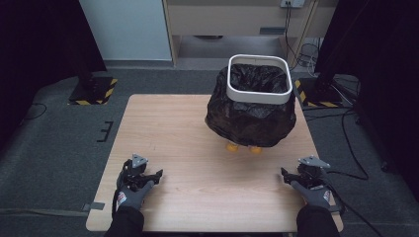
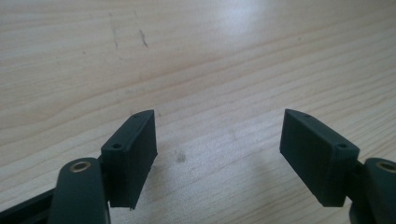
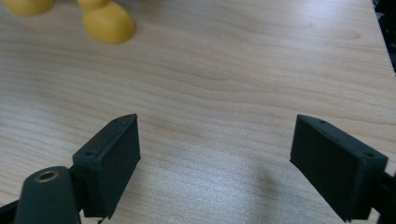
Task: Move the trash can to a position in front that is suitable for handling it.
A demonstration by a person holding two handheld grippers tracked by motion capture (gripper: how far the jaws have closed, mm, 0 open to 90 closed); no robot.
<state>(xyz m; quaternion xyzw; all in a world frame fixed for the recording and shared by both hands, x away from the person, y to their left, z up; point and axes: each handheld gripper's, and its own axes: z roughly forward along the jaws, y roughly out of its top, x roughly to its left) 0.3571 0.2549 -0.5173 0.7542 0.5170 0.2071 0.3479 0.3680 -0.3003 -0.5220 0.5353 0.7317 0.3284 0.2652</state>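
Meanwhile, at the table: work not yet begun, by the look of it.
Bin: a white-rimmed bin (image 1: 258, 80) stands at the far right of the wooden table (image 1: 168, 128), on yellow feet (image 1: 231, 146).
Bag: a black bin bag (image 1: 249, 121) lines it, draped loosely down the outside.
Left gripper (image 1: 157, 175): near left edge, jaws apart, nothing between them.
Right gripper (image 1: 284, 173): near right edge, jaws spread wide, empty.
Progress: bag untouched; any handling of bag or rim remains ahead.

Left gripper (image 2: 218, 135) over pale wooden table (image 2: 201, 56)
Two black jaws stand apart — nothing between them — faint dark scuffs (image 2: 128, 39) mark the grain beyond
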